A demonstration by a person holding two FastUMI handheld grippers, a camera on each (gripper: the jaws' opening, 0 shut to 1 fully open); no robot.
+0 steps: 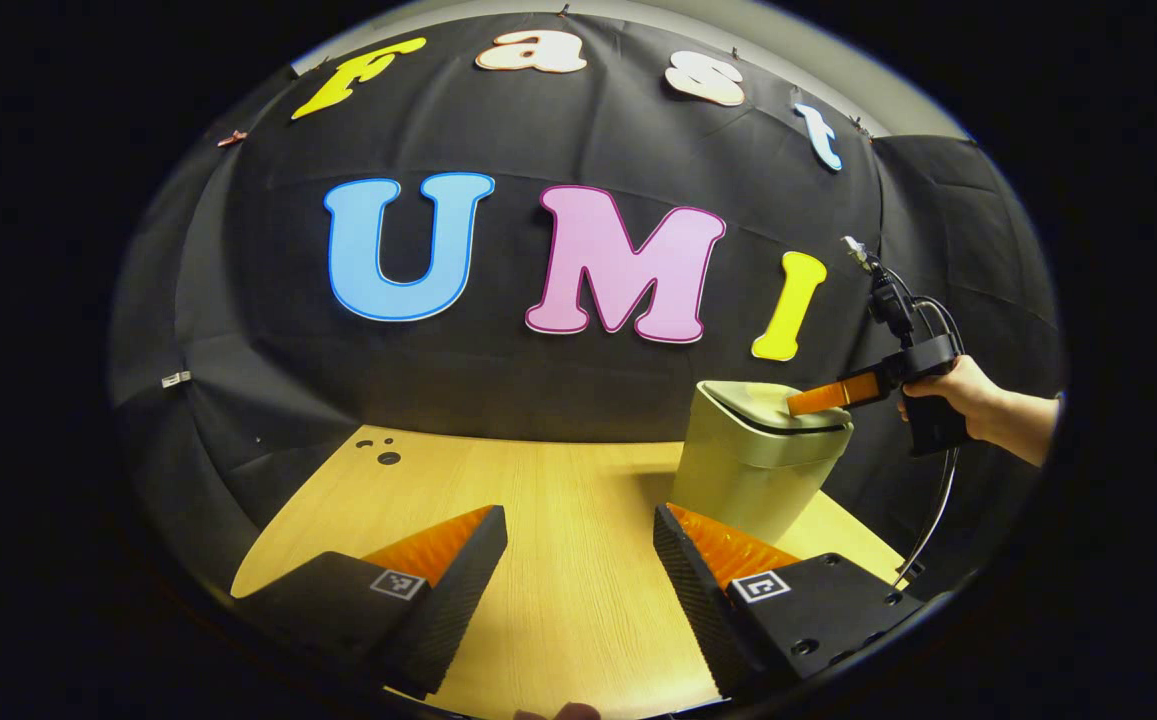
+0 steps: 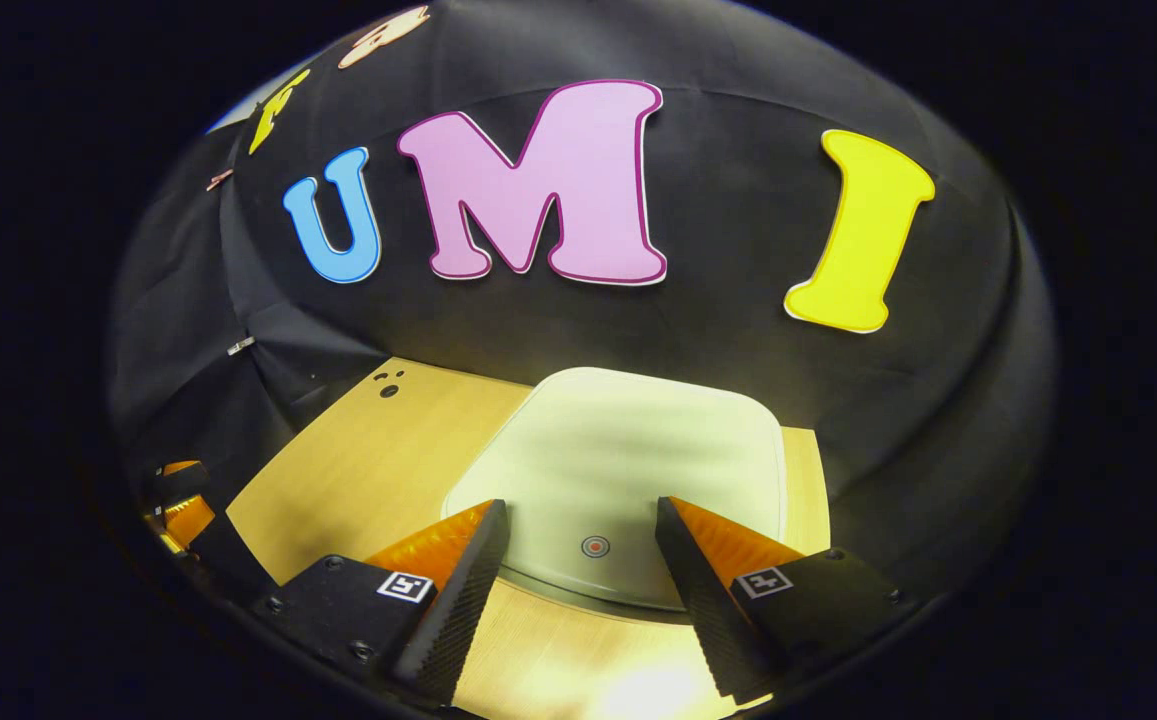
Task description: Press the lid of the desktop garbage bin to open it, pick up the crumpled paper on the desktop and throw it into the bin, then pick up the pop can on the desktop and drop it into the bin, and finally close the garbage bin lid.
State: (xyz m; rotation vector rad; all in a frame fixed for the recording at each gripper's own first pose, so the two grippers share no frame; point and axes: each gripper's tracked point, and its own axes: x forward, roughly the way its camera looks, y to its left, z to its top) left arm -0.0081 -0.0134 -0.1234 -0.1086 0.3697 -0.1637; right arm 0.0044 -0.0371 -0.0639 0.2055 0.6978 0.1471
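Garbage bin (image 1: pixel 753 470) — left gripper view: it stands on the wooden desk (image 1: pixel 558 520) at the far right, close to the black cloth wall (image 1: pixel 538 390). Pale green body, lid (image 1: pixel 773 405) lying nearly flat on top with a dark seam showing along its front edge. The right gripper (image 1: pixel 806 400) reaches in from the right of the bin, held by a hand (image 1: pixel 968 400); its tips lie over the right part of the lid, contact or a slight gap — cannot tell. Whether its jaws are spread cannot be told from this side-on angle. A cable (image 1: pixel 938 500) hangs below the hand, right of the bin. The left gripper (image 1: pixel 580 540) sits low over the desk, near side of the bin, jaws spread wide with nothing between them but bare wood. Small dark holes (image 1: pixel 383 450) mark the desk surface at the far left of the bin.

Right gripper view: the lid (image 2: pixel 628 460) seen from above, lying flat, a small red-ringed dot (image 2: pixel 594 546) near its front edge. The right gripper (image 2: pixel 580 545) is right over that front edge, jaws spread, the dot between them, gripping nothing. Desk (image 2: pixel 378 460) extends left of the bin; the left gripper (image 2: pixel 183 505) shows far to the left of the bin, its jaws too small to judge here.
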